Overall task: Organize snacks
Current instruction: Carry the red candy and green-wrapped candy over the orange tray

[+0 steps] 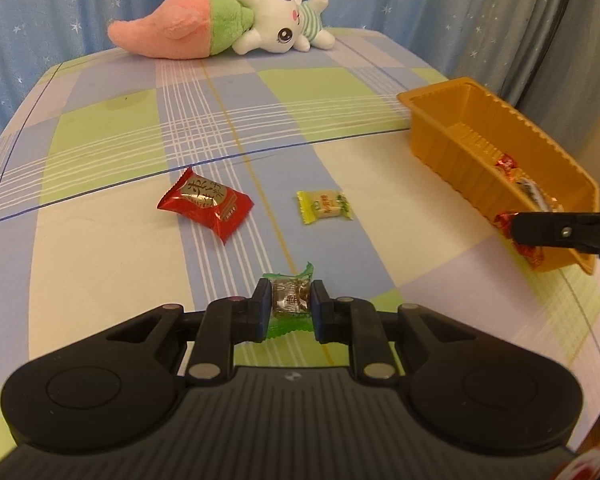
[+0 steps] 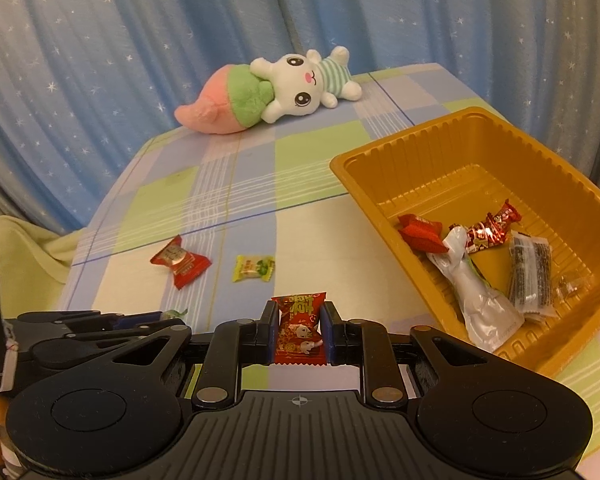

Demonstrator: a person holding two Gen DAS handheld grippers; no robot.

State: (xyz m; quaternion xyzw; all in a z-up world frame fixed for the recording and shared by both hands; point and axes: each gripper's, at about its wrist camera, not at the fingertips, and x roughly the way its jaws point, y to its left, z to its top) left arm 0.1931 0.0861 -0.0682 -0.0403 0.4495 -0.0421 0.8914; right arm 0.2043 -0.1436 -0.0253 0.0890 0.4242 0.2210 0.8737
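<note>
Left wrist view: a green-wrapped candy (image 1: 291, 299) sits pinched in the closed left gripper (image 1: 291, 307), low centre. The right gripper (image 2: 299, 330) clamps a red snack packet (image 2: 300, 330), bottom centre. Either slick wrapper could slip before reaching the orange tray (image 2: 384, 152) at right. A red candy (image 1: 205, 203) and yellow candy (image 1: 324, 207) lie mid-frame on the table (image 1: 100, 240), open room around them.

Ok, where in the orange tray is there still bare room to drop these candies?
The orange tray is bare across its far half, toward the plush toy. Its near end is crowded: red wrappers, a white packet, a dark bar.
</note>
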